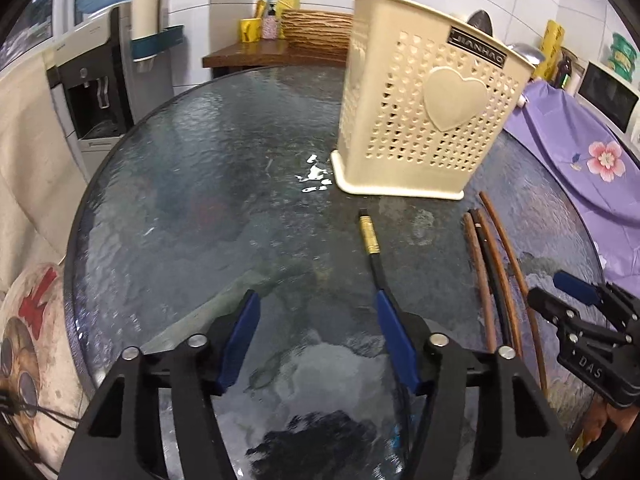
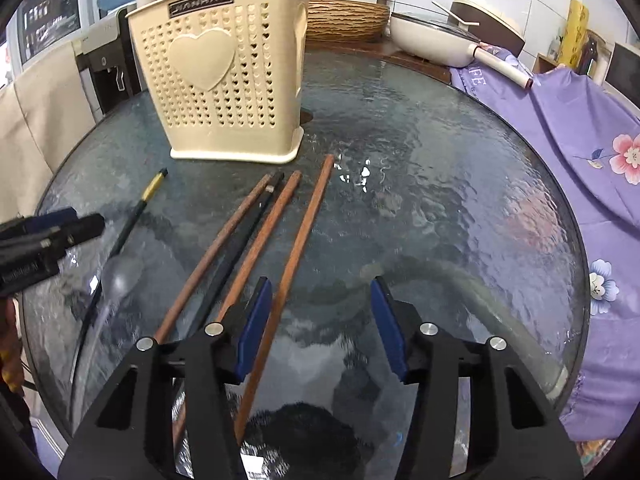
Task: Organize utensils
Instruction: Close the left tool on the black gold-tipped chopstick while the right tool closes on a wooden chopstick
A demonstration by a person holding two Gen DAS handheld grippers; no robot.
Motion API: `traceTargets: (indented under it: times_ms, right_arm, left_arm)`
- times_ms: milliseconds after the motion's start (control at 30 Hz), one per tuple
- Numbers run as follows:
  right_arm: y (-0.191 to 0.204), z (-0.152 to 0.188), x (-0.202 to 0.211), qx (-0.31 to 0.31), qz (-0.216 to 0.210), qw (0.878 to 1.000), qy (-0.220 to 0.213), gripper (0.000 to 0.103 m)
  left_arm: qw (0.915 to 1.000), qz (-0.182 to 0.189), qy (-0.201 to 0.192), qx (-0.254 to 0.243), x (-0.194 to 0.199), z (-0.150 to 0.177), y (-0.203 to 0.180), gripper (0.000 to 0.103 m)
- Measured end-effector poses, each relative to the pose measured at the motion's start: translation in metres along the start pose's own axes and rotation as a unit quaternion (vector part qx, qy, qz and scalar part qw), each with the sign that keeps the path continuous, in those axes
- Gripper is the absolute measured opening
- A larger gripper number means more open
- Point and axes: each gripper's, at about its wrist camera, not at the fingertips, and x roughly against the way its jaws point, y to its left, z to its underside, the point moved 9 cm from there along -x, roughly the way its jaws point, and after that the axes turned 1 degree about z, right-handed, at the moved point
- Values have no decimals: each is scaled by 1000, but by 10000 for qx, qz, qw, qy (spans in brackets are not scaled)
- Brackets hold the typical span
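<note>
Chopsticks point(image 2: 256, 236) lie loose on the glass table point(image 2: 440, 200), just in front of the cream holder point(image 2: 224, 80): thin, stiff, light, likely to skid on wet-looking glass, so a pinch near mid-length looks best. Right claw point(image 2: 320, 328) hangs jaws apart, the rightmost brown stick point(image 2: 304, 232) running just inside its left pad, unclamped. Left claw point(image 1: 316, 344) is also apart, the gold-banded black stick point(image 1: 370, 240) at its right pad, pointing toward the holder.
</note>
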Motion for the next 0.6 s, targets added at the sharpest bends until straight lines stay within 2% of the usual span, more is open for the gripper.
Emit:
traceTargets:
  times_ms: [233, 433, 600]
  right_arm:
    - [2, -23, -15, -230, -109, 9996, 130, 50]
    - [5, -39, -31, -290, -44, 9993, 232, 37]
    - [2, -42, -43, -418, -52, 9986, 331, 33]
  left_arm:
    - [9997, 8, 102, -239, -11, -15, -21, 46]
    - [9989, -151, 282, -355, -29, -14, -31, 36]
    - [9984, -300, 244, -423, -30, -16, -29, 34]
